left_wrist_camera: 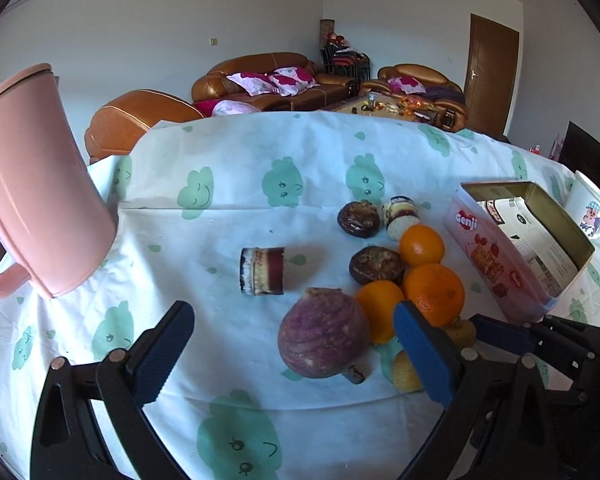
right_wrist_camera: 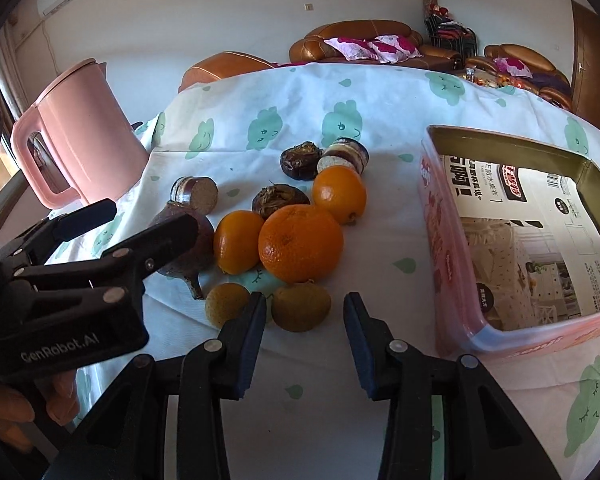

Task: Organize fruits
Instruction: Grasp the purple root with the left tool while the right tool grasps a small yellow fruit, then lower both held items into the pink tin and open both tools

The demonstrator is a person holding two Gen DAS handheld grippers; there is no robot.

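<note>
The fruit sits heaped near the middle of the table, toward my edge: three oranges, the largest (right_wrist_camera: 300,249) in front, a purple-skinned round fruit (left_wrist_camera: 323,334) at their left, and two small brownish-yellow fruits, one (right_wrist_camera: 301,306) lying just ahead of my right gripper (right_wrist_camera: 305,340), the other (right_wrist_camera: 227,305) beside it. Dark seed-like pieces (right_wrist_camera: 280,201) and layered cake-like rolls (left_wrist_camera: 262,270) lie scattered behind the pile. The open tin (right_wrist_camera: 512,236), paper-lined and empty of fruit, stands toward the table's right edge, a pink jug (left_wrist_camera: 40,184) at the left edge and a white mug (left_wrist_camera: 590,210) at the far right.

My right gripper's fingers stand narrowed, about as far apart as the small fruit is wide, with nothing between them; the fruit lies just beyond the tips. My left gripper (left_wrist_camera: 296,348) is spread wide and empty, the purple fruit lying between its fingers without contact.

The risks I judge from here: the right tips nudging the small fruit into the oranges instead of straddling it, setting round fruit rolling toward the table edge; and the two grippers, working close together, fouling one another over the pile.
</note>
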